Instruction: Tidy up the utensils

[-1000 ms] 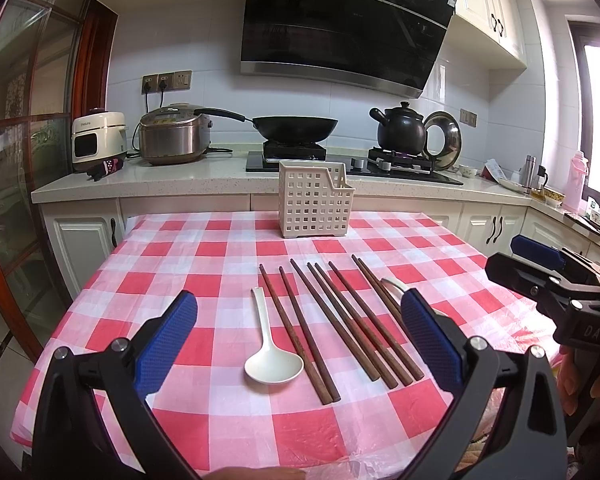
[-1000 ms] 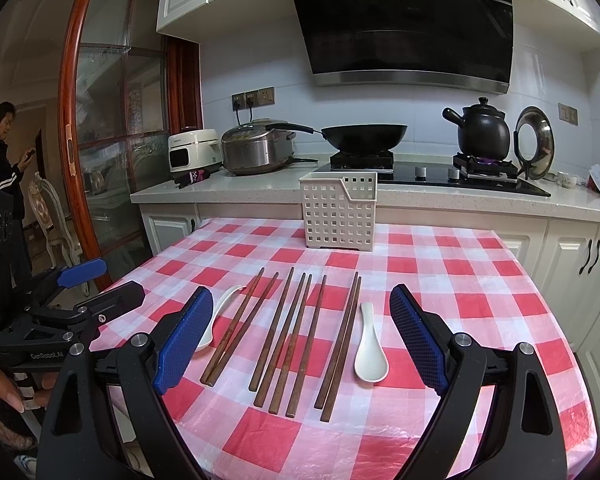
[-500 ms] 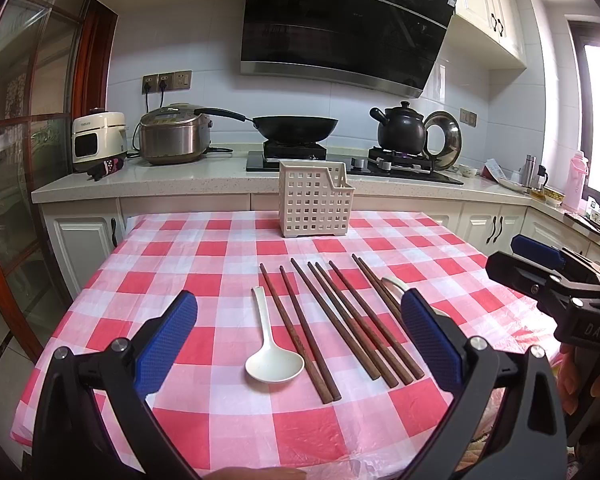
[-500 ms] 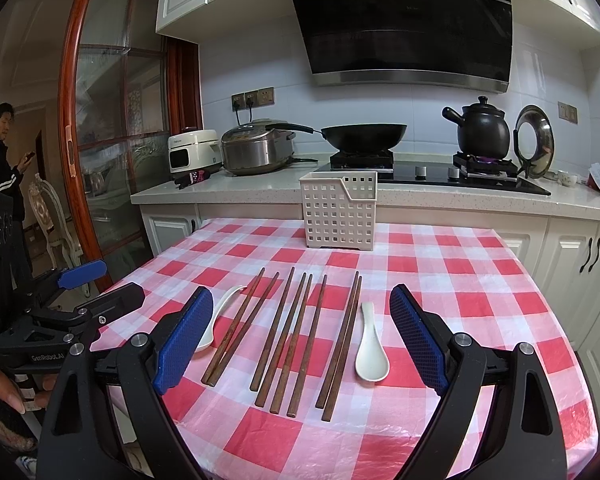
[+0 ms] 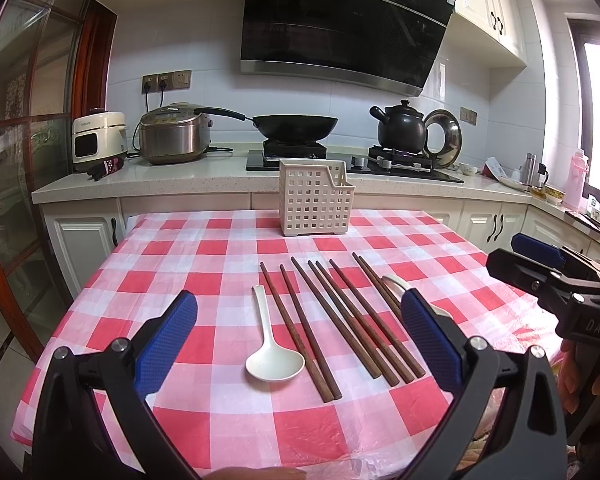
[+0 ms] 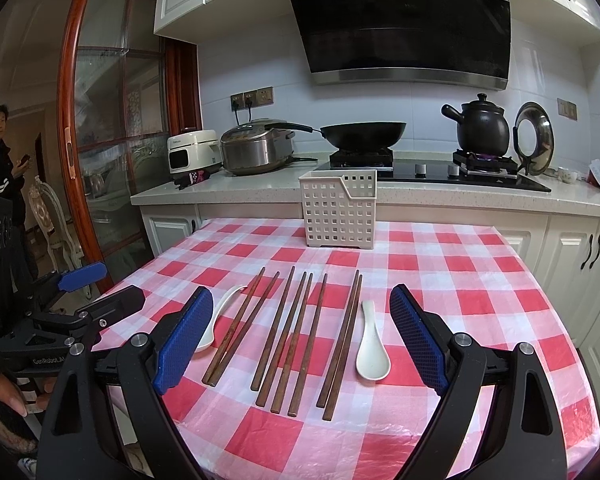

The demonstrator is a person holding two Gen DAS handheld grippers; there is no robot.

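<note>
Wooden chopsticks lie fanned on the checked tablecloth, a white spoon at each flank, all well short of the perforated caddy at the far edge. I hold the left gripper and right gripper spread wide, empty, low over the near edge, presumably sizing up a first pick.

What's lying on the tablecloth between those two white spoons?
Seven dark wooden chopsticks lie side by side between the left spoon and the right spoon. The right wrist view shows it best.
</note>
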